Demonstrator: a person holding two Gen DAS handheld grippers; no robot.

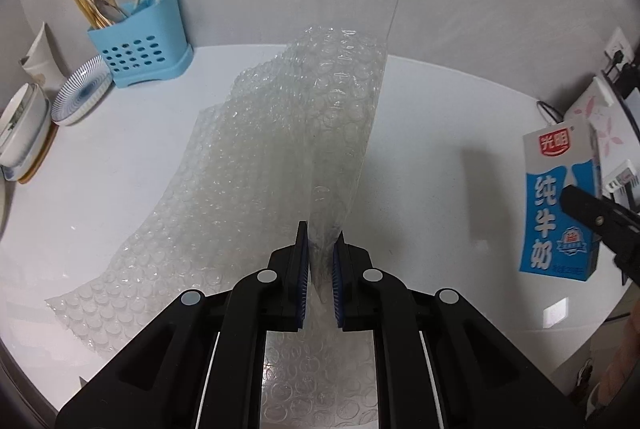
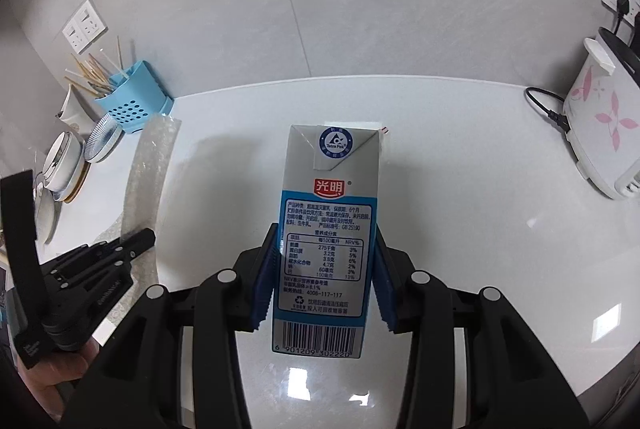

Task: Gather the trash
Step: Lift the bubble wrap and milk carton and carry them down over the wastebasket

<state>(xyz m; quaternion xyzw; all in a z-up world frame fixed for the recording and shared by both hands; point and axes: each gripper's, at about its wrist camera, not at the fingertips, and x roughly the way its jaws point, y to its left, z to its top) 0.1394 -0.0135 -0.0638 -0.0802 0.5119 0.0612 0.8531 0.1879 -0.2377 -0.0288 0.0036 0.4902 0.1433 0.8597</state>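
The left gripper (image 1: 321, 245) has its jaws nearly together, pinching one sheet of bubble wrap (image 1: 256, 165) that trails toward 10 o'clock onto the white counter (image 1: 440, 117). The right gripper (image 2: 325, 249) is clamped partway open on one milk carton (image 2: 328, 213), held off the counter. At 10 o'clock stand one blue utensil holder (image 1: 148, 45) and a few stacked dishes (image 1: 80, 93); at 2 o'clock, one flowered appliance (image 2: 600, 121).

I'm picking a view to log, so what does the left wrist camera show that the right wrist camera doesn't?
Left wrist only: the left tool pinching the bubble wrap, the sheet's whole spread. Right wrist only: the right tool gripping the milk carton by its sides, its barcode, the whole rice cooker. Both: carton, wrap, blue utensil holder, counter.
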